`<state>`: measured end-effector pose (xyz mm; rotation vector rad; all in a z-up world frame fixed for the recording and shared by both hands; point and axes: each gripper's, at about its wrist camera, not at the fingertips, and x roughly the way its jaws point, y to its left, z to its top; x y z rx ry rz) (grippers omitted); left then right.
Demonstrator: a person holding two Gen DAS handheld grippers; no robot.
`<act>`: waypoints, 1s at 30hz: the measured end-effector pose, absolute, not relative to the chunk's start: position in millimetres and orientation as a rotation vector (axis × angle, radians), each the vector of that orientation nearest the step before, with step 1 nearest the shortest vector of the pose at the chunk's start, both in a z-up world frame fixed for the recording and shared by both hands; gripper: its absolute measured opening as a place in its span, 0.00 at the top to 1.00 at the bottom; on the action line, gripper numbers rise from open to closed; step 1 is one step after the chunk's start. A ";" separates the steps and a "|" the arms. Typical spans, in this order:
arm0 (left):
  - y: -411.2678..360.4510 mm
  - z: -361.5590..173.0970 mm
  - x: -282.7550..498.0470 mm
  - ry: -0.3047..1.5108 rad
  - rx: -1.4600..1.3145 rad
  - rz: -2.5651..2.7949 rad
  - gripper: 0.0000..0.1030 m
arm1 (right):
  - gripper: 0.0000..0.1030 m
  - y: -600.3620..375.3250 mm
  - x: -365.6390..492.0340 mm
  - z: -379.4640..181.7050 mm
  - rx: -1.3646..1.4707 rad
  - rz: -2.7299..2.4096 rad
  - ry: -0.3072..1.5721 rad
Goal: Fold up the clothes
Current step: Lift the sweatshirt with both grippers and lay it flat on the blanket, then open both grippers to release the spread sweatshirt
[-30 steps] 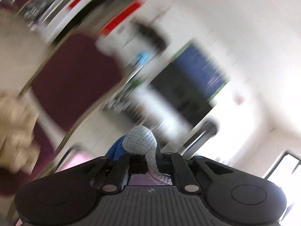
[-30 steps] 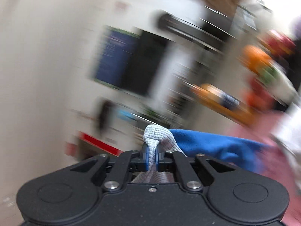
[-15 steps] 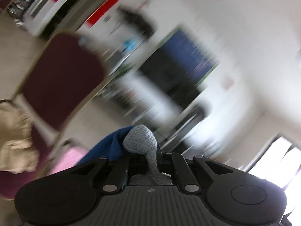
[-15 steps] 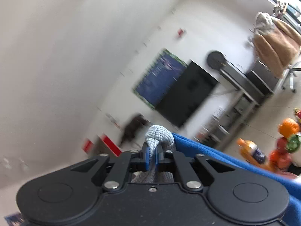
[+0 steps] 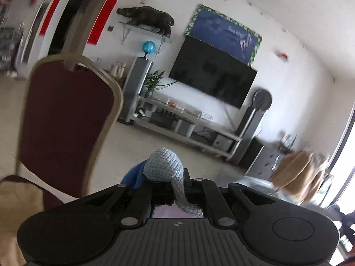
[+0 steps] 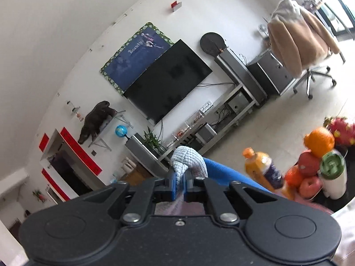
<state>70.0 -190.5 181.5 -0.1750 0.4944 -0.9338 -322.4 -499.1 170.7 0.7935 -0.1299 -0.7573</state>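
A blue garment with a grey knitted edge is held up in the air by both grippers. In the left wrist view my left gripper [image 5: 177,182] is shut on a bunched fold of the grey knit edge [image 5: 163,167], with blue cloth [image 5: 134,176] showing to its left. In the right wrist view my right gripper [image 6: 180,182] is shut on another bunch of grey knit edge [image 6: 185,158], and the blue cloth [image 6: 224,169] stretches away to the right. The rest of the garment hangs below, out of sight. Both grippers point out into the room.
A dark red chair [image 5: 64,119] stands close on the left. On the right sit an orange juice bottle [image 6: 260,168], a bowl of fruit [image 6: 310,168] and a white cup [image 6: 335,173]. Far off are a TV [image 6: 166,82], its stand and an office chair with a beige coat [image 6: 297,35].
Both grippers have swung and rolled while keeping their grip on the knit edge. The views turned from blurred walls to the TV wall; the blue cloth between them looks more stretched.
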 end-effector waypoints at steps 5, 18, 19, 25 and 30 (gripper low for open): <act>-188.9 70.1 67.7 0.681 -0.156 -0.880 0.94 | 0.94 -498.1 -342.1 73.8 0.891 -0.783 -0.003; -172.4 -155.8 48.3 1.062 -0.026 -0.551 0.95 | 0.94 -473.7 -336.5 -144.4 1.085 -0.894 0.516; -173.5 -148.5 48.4 1.040 -0.030 -0.561 0.95 | 0.94 -472.2 -334.7 -140.7 1.055 -0.893 0.514; -160.2 -124.1 32.3 0.978 -0.055 -0.598 0.95 | 0.95 -479.0 -334.0 -121.6 1.003 -0.891 0.474; -151.0 -83.5 21.9 0.938 -0.120 -0.663 0.95 | 0.95 -473.0 -342.5 -69.5 0.958 -0.869 0.386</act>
